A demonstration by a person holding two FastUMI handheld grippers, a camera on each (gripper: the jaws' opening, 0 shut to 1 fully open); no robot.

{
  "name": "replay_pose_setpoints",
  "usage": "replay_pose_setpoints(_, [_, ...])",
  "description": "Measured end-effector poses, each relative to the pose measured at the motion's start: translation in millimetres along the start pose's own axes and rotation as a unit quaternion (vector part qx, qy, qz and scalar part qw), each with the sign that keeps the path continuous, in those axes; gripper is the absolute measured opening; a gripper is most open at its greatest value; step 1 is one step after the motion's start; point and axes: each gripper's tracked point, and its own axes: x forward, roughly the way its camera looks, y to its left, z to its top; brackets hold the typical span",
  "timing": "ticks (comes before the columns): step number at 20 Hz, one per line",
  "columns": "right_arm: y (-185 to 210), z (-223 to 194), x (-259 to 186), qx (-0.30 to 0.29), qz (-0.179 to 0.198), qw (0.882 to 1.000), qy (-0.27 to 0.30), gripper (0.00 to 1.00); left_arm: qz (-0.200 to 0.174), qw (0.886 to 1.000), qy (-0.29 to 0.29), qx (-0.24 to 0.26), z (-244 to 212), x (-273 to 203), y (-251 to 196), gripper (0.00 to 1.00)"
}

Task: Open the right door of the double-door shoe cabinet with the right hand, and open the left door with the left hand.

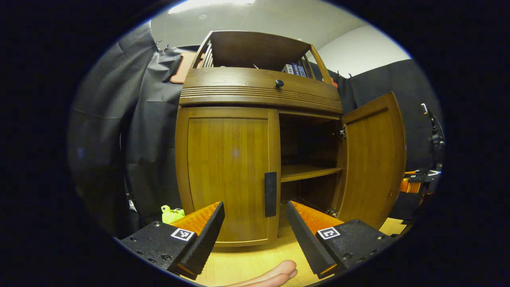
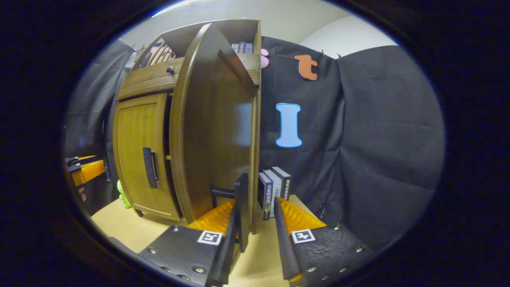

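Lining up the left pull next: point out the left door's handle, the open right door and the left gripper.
Left door handle (image 1: pixel 270 194): left gripper view, middle of the dark bar.
Right door (image 1: pixel 372 159): left gripper view, centre of its inner panel.
Left gripper (image 1: pixel 255 223): left gripper view, midway between its fingertips.

Recording booth: black cloth walls (image 2: pixel 378 139) around wooden cabinet (image 1: pixel 239 159)

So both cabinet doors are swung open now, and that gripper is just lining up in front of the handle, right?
Not quite: only the right door is open. The left door is shut, as the left gripper view shows. The left gripper is indeed open, lined up before its handle.
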Motion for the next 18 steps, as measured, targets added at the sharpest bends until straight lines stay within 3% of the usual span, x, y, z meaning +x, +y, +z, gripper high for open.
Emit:
replay_pose_setpoints(1, [-6.5,-0.5,1.0,0.007,0.0,1.0,0.0,0.51,0.0,1.0,0.002,0.0,-1.6,1.7,-0.5,0.96])
replay_pose_setpoints(5, [-36.7,-3.0,3.4,0.025,0.0,1.0,-0.003,0.96,0.0,1.0,0.013,-0.003,-8.9,8.9,-2.0,0.97])
replay_pose_setpoints(6, [-43.8,-2.2,2.9,0.029,0.001,1.0,-0.003,1.0,0.0,1.0,0.015,-0.004,-10.0,11.2,-2.5,0.96])
replay_pose_setpoints(14, [-76.3,-7.5,-6.3,0.008,0.033,0.999,0.007,1.0,-0.007,1.0,0.018,-0.006,-16.4,27.9,-7.5,0.96])
replay_pose_setpoints(18, [-127.0,-23.7,-37.3,0.027,-0.018,0.999,0.008,0.96,-0.019,1.0,0.019,-0.007,-20.2,45.7,-16.4,0.96])
